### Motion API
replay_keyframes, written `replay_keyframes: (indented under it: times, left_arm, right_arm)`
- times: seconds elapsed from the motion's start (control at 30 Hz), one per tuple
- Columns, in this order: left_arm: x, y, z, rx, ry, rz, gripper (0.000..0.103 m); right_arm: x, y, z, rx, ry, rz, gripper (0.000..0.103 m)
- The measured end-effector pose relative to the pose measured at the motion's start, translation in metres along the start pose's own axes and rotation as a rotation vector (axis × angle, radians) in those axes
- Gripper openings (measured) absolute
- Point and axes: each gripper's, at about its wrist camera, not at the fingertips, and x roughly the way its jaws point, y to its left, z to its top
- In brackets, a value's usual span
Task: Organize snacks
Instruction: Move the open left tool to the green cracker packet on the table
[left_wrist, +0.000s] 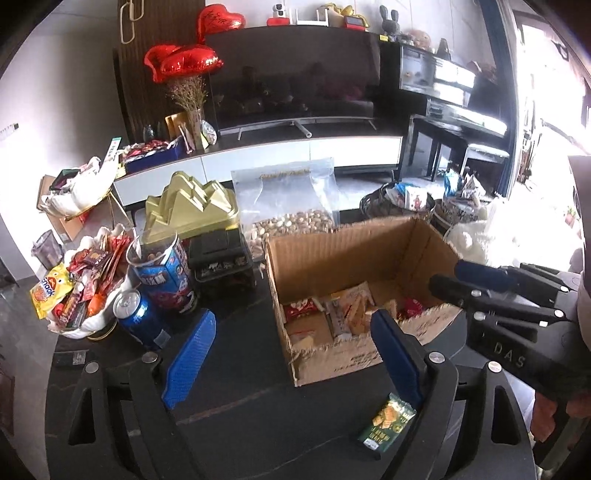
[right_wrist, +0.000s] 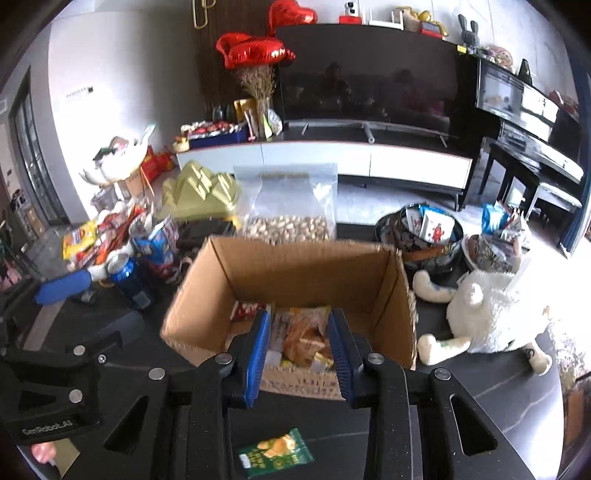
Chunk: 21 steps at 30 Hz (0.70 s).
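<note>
Between the blue pads of the left gripper, which stand spread wide and empty, shows bare dark table, while the right gripper hangs over the near edge of the cardboard box with its jaws parted narrowly and nothing pressed between them. Below both tools a green snack packet lies flat on the table, just in front of the box, where more wrapped snacks are piled. Left of the box stand a blue can, a snack tub and a white bowl of sweets; behind it is a bag of nuts, and to the right a white plush toy.
</note>
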Motion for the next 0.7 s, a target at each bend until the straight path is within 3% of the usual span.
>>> replay_keyframes:
  times: [0.2, 0.53, 0.7]
  left_arm:
    - [0.004, -0.009, -0.025, 0.039, 0.019, -0.034, 0.086]
    - [0.006, -0.028, -0.058, 0.113, 0.017, -0.116, 0.086]
    - [0.012, -0.04, -0.072, 0.18, 0.014, -0.152, 0.086]
  right_arm:
    - [0.008, -0.002, -0.033, 0.023, 0.055, -0.016, 0.041]
    - [-0.005, -0.006, -0.084, 0.058, 0.08, -0.094, 0.048]
    - [-0.015, -0.012, -0.108, 0.098, 0.064, -0.156, 0.057]
